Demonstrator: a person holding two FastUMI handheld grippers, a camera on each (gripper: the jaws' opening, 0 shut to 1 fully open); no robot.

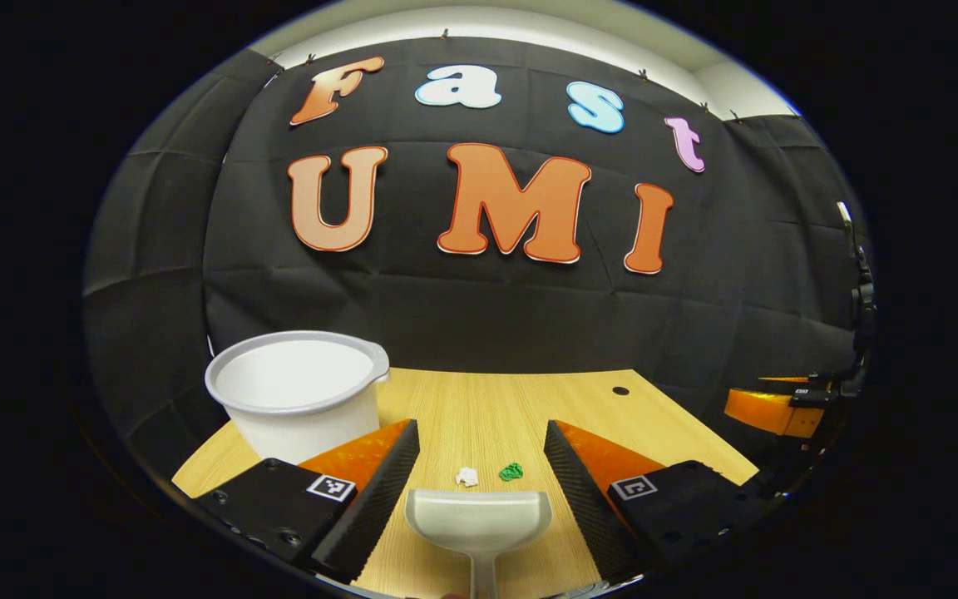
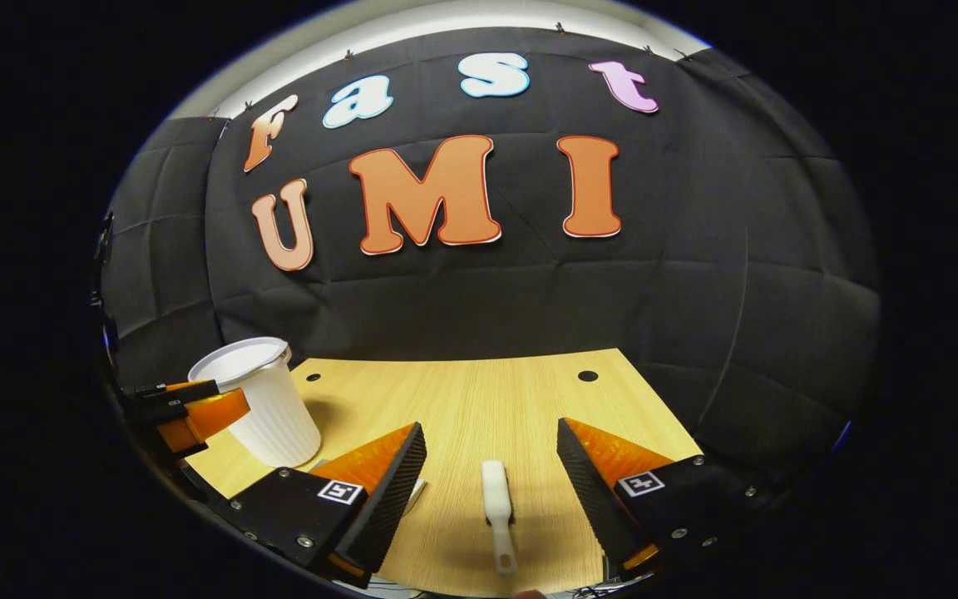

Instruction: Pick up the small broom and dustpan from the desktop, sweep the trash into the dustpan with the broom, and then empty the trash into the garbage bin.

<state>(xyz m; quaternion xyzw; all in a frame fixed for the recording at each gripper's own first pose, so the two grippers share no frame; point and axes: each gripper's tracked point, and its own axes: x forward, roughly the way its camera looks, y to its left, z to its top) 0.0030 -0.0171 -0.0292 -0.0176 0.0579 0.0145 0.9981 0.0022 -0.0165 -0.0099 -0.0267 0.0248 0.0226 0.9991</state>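
A pale dustpan lies flat on the wooden desk, its handle running toward me. It sits between the spread fingers of my left gripper, which is open and not touching it. Just beyond the pan's mouth lie a white paper scrap and a green scrap. In the right gripper view the small white broom lies lengthwise on the desk under my right gripper, also open around empty air. The white garbage bin stands at the desk's far left, and again the bin in the right gripper view.
The other gripper hovers off the desk's right side, and the left one shows beside the bin in the right gripper view. A cable hole marks the desk's far right corner. Black cloth walls close in behind and at both sides.
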